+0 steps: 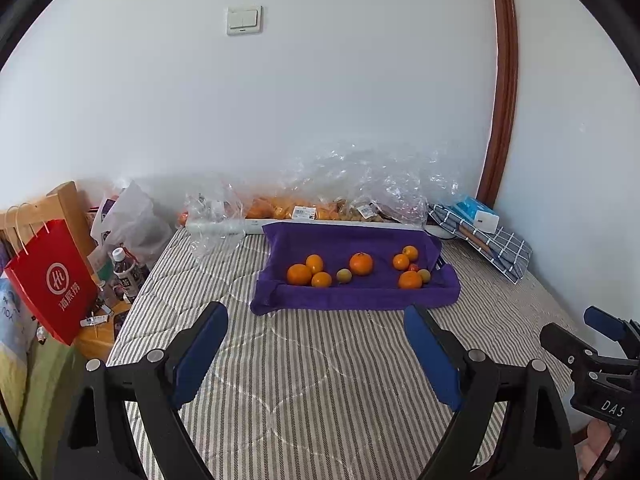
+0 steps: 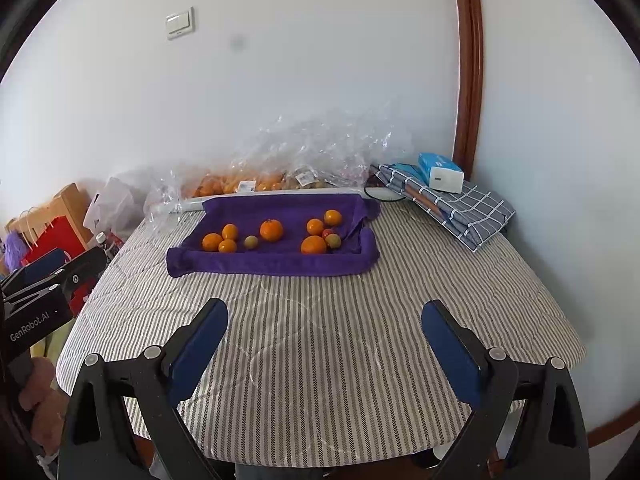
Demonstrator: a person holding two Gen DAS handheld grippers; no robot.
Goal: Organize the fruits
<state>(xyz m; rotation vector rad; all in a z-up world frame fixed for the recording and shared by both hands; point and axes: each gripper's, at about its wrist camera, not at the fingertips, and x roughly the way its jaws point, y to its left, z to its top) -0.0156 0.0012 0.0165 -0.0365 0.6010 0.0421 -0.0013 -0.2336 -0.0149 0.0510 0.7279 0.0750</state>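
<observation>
the fruits [image 1: 361, 263] lie loose on the purple towel [image 1: 352, 296], which is spread at the far middle of the striped tabletop [image 1: 312, 360] with its edges rolled up into a low rim. on the left of the towel you have three oranges [image 1: 299, 274] clustered and touching, with one small greenish fruit [image 1: 343, 275] just beside them. a single larger orange [image 2: 271, 229] sits alone at the centre. on the right, three more oranges [image 2: 313, 245] sit with a small red fruit [image 2: 327, 233] and another greenish one among them (too small to name either kind).

your left gripper [image 1: 316, 344] is held low over the near part of the tabletop, its blue pads [image 1: 202, 356] spread wide with nothing between them, well apart from the towel. your right gripper [image 2: 325, 340] is likewise wide, nothing in it, and well short of the fruit. each gripper shows at the edge of the other's view.

behind the towel, against the white wall [image 1: 320, 100], clear plastic bags [image 1: 360, 176] hold more orange fruit. a folded checked cloth [image 2: 460, 208] lies at the far right corner with a blue and white box [image 2: 440, 172] on top. off the left edge you have a red paper bag [image 1: 52, 280], a white bag and bottles [image 1: 124, 270]. a light switch [image 1: 244, 20] is on the wall.
</observation>
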